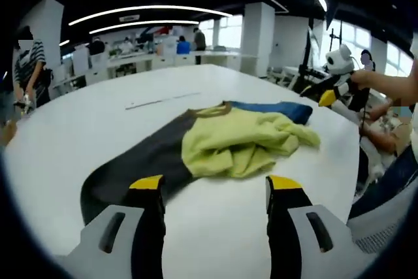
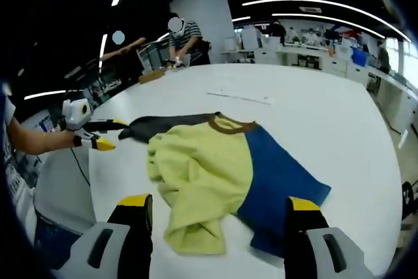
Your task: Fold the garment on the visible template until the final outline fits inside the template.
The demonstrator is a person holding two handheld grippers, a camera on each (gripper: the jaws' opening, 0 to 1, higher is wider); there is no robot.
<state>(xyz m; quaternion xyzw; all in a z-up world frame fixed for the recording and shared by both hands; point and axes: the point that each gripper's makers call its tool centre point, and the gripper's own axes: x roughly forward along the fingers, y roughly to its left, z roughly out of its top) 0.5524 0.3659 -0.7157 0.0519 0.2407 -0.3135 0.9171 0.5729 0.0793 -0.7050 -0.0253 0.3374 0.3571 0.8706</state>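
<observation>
White table (image 1: 98, 115) lies bare around the crumpled garment (image 1: 241, 142).

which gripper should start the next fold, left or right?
Probably left. The left gripper hovers open by the garment's dark sleeve end, which lies flat and spread. The right gripper faces the bunched yellow hem.

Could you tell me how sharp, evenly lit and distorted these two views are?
Left gripper view: garment sharp, table evenly lit with faint sheen, strong fisheye bending of ceiling lights. Right gripper view: garment sharp, soft shadows, left gripper at the curved edge, background people slightly soft.
</observation>
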